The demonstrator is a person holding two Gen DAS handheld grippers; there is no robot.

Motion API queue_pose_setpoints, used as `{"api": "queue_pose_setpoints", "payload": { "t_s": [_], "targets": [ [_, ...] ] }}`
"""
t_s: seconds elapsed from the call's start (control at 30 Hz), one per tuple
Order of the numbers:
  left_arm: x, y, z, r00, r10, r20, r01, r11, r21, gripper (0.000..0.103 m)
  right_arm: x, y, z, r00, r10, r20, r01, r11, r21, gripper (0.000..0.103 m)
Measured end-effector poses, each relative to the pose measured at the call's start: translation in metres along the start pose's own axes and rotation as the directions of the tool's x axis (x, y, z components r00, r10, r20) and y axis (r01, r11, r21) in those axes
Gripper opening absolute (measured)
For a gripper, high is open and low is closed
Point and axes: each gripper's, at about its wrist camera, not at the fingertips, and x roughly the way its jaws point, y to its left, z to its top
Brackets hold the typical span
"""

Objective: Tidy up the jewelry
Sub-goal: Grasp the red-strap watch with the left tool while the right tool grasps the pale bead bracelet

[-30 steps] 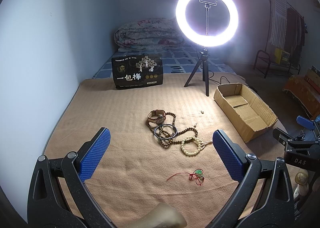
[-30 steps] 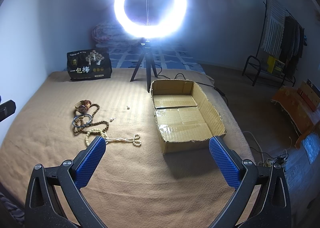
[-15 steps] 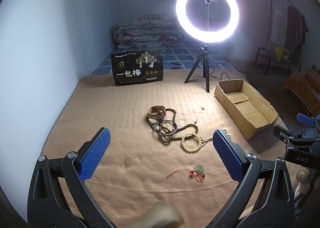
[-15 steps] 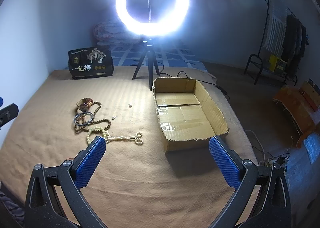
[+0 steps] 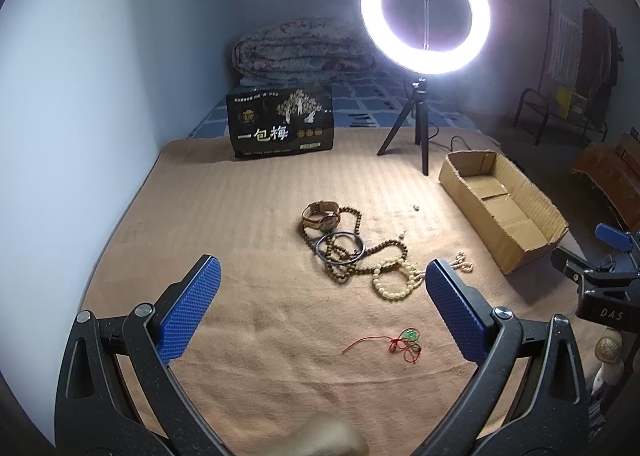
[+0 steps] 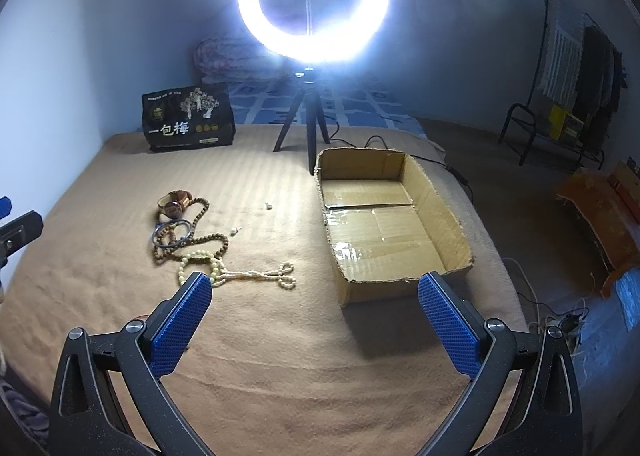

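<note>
Across the bed, a tan blanket point(image 5: 248, 360) gives a plain ground for sorting. Toward its right edge lies an open cardboard box point(image 6: 384, 216), bare inside, likely the destination. Near the bed's middle the jewelry is heaped: brown bead strand point(image 5: 352, 252), pale bead bracelet point(image 5: 394, 282), dark bangle point(image 5: 340, 248), watch point(image 5: 322, 216); a red-cord pendant point(image 5: 404, 342) lies apart, nearer the front edge. Left hand-held gripper point(image 5: 320, 308) and right hand-held gripper point(image 6: 316, 320) hover released, grasping nothing.

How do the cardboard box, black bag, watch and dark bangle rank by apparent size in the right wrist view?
1. Cardboard box
2. Black bag
3. Watch and dark bangle: these look alike, so no ranking.
</note>
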Motion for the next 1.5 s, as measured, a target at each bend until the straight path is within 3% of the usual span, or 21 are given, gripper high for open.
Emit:
{"api": "queue_pose_setpoints", "payload": {
  "t_s": [0.2,0.43,0.63,0.67,0.7,0.8,0.9,1.03,1.1,1.23,1.5],
  "targets": [
    [0.022,0.015,-0.004,0.998,0.005,-0.059,-0.007,0.999,-0.032,0.103,0.013,0.005,0.005,0.999,0.052,-0.002,-0.052,0.998,-0.028,0.103],
    [0.042,0.031,-0.003,0.993,-0.066,-0.100,0.057,0.995,-0.086,0.103,0.034,0.022,0.015,0.990,0.131,-0.056,-0.135,0.987,-0.088,0.103],
    [0.058,0.041,0.005,0.986,-0.101,-0.130,0.084,0.988,-0.130,0.086,0.055,0.032,0.020,0.973,0.193,-0.129,-0.209,0.969,-0.130,0.102],
    [0.062,0.042,0.007,0.984,-0.107,-0.140,0.088,0.988,-0.130,0.079,0.057,0.035,0.020,0.969,0.207,-0.139,-0.225,0.965,-0.136,0.101],
    [0.066,0.042,0.008,0.982,-0.113,-0.148,0.094,0.987,-0.130,0.073,0.061,0.039,0.020,0.962,0.225,-0.155,-0.248,0.957,-0.149,0.095],
    [0.078,0.043,0.012,0.976,-0.138,-0.171,0.118,0.986,-0.122,0.068,0.072,0.047,0.019,0.941,0.268,-0.205,-0.302,0.940,-0.161,0.079],
    [0.091,0.040,0.015,0.967,-0.162,-0.199,0.144,0.985,-0.098,0.059,0.085,0.057,0.018,0.907,0.325,-0.267,-0.369,0.919,-0.134,0.066],
    [0.106,0.029,0.020,0.954,-0.204,-0.221,0.198,0.979,-0.051,0.056,0.102,0.066,0.017,0.872,0.368,-0.323,-0.424,0.898,-0.120,0.056],
    [0.114,0.024,0.024,0.950,-0.214,-0.228,0.213,0.977,-0.029,0.051,0.112,0.068,0.016,0.855,0.383,-0.350,-0.444,0.889,-0.111,0.046],
    [0.140,0.019,0.034,0.938,-0.241,-0.247,0.245,0.969,-0.014,0.049,0.127,0.073,0.014,0.825,0.412,-0.387,-0.477,0.875,-0.087,0.036],
    [0.198,0.013,0.041,0.914,-0.256,-0.315,0.274,0.962,0.013,0.035,0.147,0.091,0.009,0.802,0.402,-0.443,-0.506,0.850,-0.145,0.024]
  ]
}}
